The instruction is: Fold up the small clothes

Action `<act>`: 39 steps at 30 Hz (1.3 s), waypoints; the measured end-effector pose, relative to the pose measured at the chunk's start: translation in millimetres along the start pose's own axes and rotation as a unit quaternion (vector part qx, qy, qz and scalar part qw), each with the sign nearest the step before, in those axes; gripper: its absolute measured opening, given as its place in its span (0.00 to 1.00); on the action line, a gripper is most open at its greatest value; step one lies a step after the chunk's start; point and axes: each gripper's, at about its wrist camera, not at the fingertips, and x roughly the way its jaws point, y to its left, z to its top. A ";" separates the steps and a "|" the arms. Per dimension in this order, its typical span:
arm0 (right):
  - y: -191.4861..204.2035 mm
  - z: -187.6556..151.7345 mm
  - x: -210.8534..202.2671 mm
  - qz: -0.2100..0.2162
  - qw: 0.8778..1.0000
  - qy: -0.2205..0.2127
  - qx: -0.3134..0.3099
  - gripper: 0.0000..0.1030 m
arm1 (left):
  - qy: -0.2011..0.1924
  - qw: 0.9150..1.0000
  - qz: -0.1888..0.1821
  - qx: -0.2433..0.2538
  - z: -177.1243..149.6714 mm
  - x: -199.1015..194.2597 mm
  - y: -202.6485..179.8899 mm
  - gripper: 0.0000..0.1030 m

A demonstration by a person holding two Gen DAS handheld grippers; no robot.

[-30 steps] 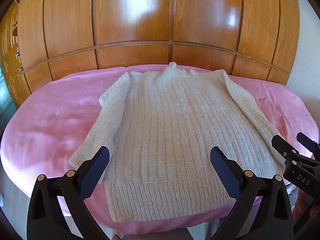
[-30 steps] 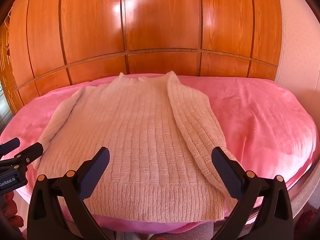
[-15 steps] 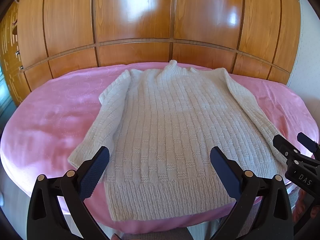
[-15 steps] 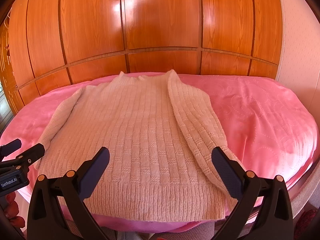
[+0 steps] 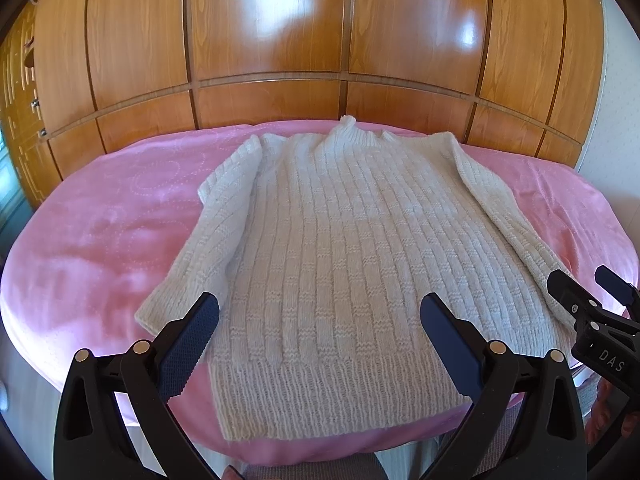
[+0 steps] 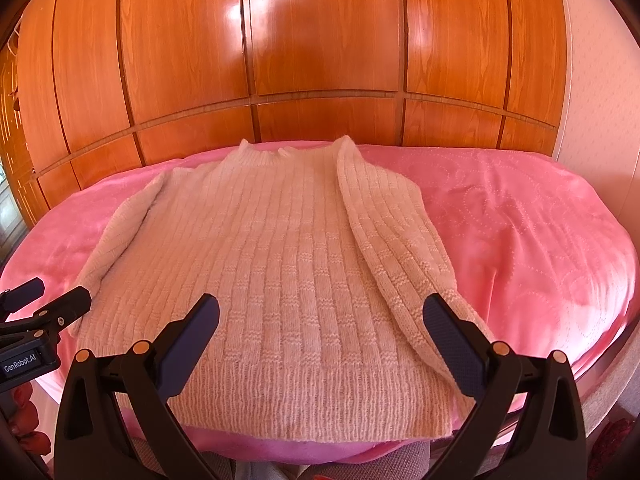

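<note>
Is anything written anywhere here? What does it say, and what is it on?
"DAS": on the right gripper, in the left wrist view; possibly part of a longer word.
"GenRobot.AI": on the left gripper, in the right wrist view.
The sweater and pink cover show no readable text.

Cover: pink bedspread (image 5: 92, 240), faint dotted swirl pattern, some wrinkles, spread over whole surface; in R view (image 6: 532, 240) creases run toward near edge.
Backdrop: wooden wardrobe (image 5: 272, 32), glossy orange-brown panels w/ vertical seams + one horizontal rail, light glare on upper doors; same in R view (image 6: 320, 32).
Wall: pale textured wall (image 6: 600, 80) at far R, meets wardrobe edge.
Far L: slatted wooden door (image 5: 16, 92), small knobs, partly cut off.
</note>
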 end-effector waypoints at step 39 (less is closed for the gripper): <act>-0.8 -0.4 3.5 0.003 1.000 0.009 0.005 0.98 | 0.019 1.000 -0.006 -0.005 4.1 4.6 1.9 0.97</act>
